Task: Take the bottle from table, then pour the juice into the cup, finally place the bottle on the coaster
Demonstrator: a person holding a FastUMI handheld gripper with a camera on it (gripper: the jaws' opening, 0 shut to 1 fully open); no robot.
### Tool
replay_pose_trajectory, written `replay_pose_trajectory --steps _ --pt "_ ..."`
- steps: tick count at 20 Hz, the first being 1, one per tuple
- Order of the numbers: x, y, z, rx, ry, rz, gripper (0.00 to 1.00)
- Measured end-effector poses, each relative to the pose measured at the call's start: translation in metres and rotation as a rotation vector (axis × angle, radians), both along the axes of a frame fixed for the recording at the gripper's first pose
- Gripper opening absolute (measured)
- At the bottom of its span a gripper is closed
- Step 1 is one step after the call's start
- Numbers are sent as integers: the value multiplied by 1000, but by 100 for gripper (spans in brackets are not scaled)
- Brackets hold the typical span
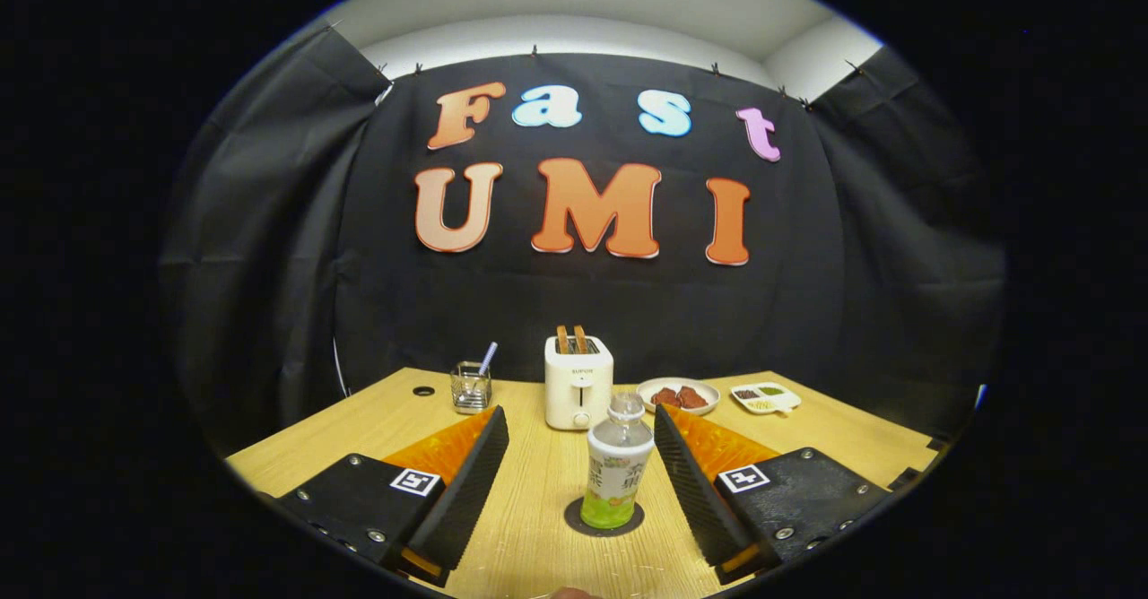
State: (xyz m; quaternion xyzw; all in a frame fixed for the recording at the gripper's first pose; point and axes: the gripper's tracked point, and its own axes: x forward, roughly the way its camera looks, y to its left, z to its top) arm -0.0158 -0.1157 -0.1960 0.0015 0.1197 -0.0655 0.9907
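The hand-held gripper (581, 482) is held level and low over the wooden tabletop (538, 491), fingers wide apart. Between them, untouched, the clear plastic bottle with green juice (617, 464) stands upright on the dark round coaster (574, 520).

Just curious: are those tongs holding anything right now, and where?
Nothing. The tongs stand open, with the bottle upright on its coaster between them, untouched.

Single fisheye cam rides on the gripper (581, 469), low over the light wooden table (834, 442), looking forward and roughly level along its two black ribbed fingers (466, 482), spread wide. Faces the black cloth back wall (583, 303). Clear plastic bottle with green label (614, 473) sits close, between the fingers; white toaster (578, 382) sits beyond, centred.
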Motion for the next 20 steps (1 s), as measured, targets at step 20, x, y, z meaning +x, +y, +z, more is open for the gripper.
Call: replay_pose_trajectory --steps 20 --pt "-65 110 172 102 -249 134 97"
